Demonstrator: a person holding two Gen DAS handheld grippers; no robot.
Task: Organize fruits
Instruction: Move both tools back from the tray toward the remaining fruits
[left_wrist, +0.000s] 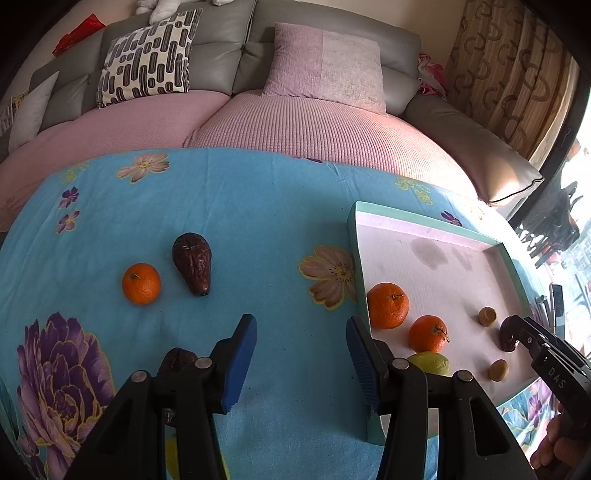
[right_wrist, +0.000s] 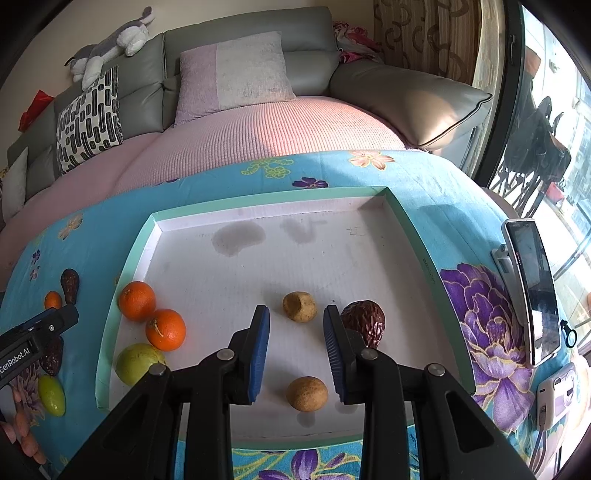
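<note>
The left tool (left_wrist: 301, 343) hangs over the blue flowered cloth (left_wrist: 236, 221) on the table, its blue pads spread wide with nothing between them. Far left of it lie a loose tangerine (left_wrist: 141, 283) and, just beside that, a wrinkled dark avocado (left_wrist: 192, 263). Another dark fruit (left_wrist: 179, 360) sits partly hidden behind the tool's left arm.

The right tool (right_wrist: 296, 332) is over the shallow white tray (right_wrist: 413, 218) with its green rim, its pads likewise apart and empty. Inside the tray, along the left wall, two oranges (right_wrist: 137, 300) (right_wrist: 165, 329) touch each other, and a green-yellow fruit (right_wrist: 138, 362) lies just nearer. Towards the near right are two small tan fruits — one (right_wrist: 299, 306) beyond the pads, one (right_wrist: 307, 393) close below them — and a dark avocado (right_wrist: 364, 324) just right of the right pad; whether it touches the pad I cannot tell.

On the cloth left of the tray a green fruit (right_wrist: 51, 395) lies outside. A phone (right_wrist: 532, 291) stands propped at the table's right edge.
</note>
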